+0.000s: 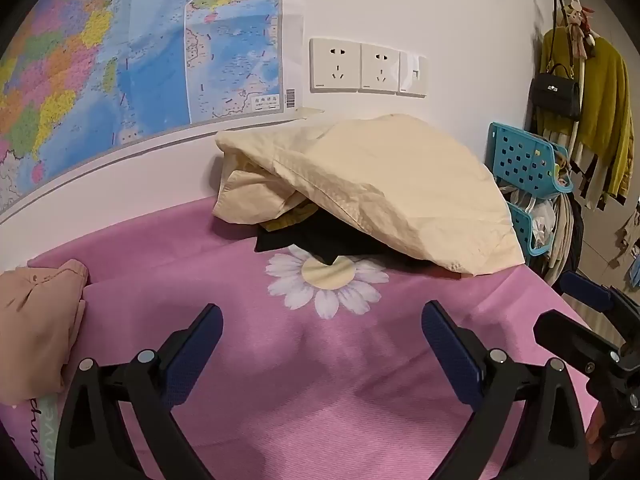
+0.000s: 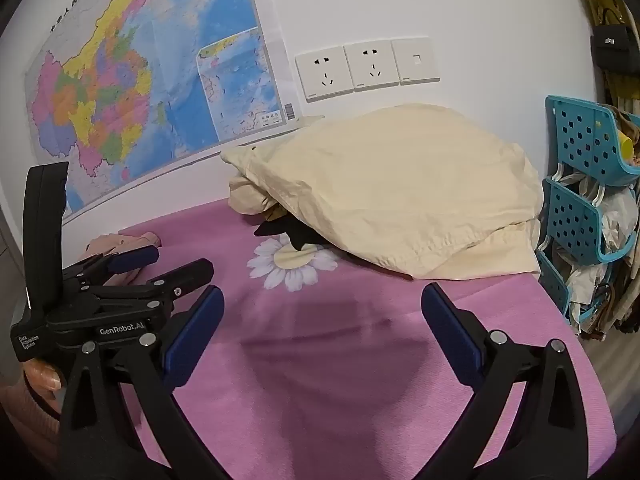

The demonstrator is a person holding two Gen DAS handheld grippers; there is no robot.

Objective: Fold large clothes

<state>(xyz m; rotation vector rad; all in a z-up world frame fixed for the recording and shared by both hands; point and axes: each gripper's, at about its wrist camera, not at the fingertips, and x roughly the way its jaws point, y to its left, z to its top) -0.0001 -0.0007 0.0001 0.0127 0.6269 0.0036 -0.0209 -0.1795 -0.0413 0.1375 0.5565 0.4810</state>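
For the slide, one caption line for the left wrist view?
Open left hand-held gripper above pink daisy-print cloth, facing a cream garment heaped over dark clothes.

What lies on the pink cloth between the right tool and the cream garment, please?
Only the pink cloth and its printed daisy separate the open right tool from the cream garment, as the right wrist view shows.

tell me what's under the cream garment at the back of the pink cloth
Under the cream garment a black garment pokes out, with a bit of yellowish fabric beside it. How far they extend underneath is covered.
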